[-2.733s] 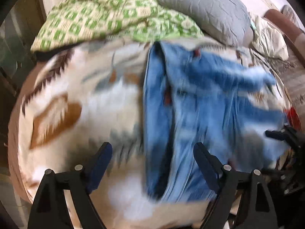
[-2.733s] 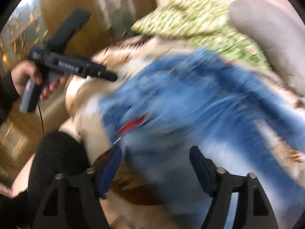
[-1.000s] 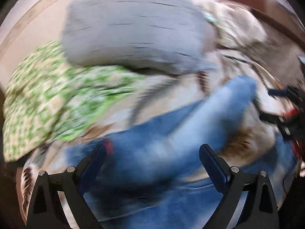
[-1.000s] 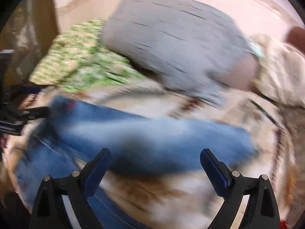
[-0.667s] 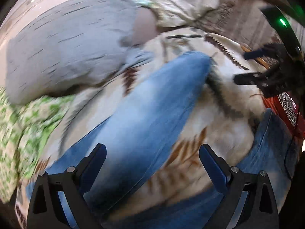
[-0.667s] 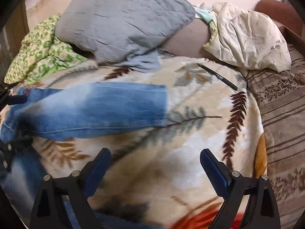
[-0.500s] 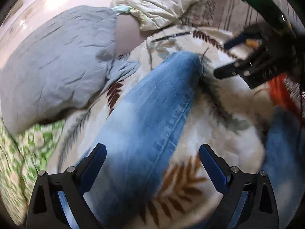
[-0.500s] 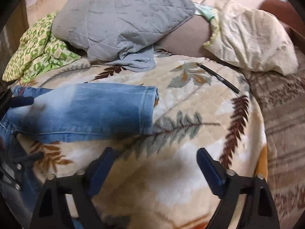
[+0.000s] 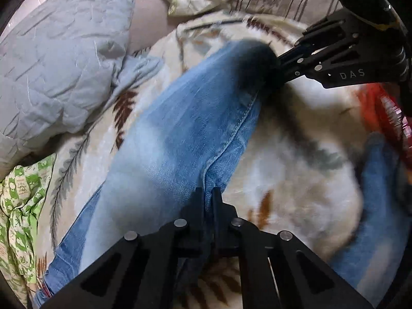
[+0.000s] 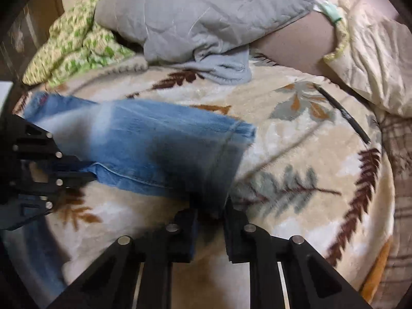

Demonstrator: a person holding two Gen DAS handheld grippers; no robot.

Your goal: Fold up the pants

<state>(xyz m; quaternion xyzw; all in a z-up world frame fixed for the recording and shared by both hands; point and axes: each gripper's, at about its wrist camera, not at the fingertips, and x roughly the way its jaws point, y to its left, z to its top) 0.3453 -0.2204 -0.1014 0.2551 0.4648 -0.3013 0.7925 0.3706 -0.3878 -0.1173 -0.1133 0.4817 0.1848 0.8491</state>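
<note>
On the leaf-print blanket [image 10: 296, 134], I see both hand-held grippers, left [image 9: 206, 193] and right [image 10: 209, 206], having just closed, pinching the jeans leg [image 10: 154, 139]

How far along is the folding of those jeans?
Barely started. Done: the jeans lie spread flat on the leaf-print blanket. In hand: the left gripper pinches one leg's seam edge and the right gripper its cuff. Left: every fold; none shows.

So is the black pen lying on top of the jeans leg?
No, the pen lies on the leaf-print blanket, apart from the jeans leg.
</note>
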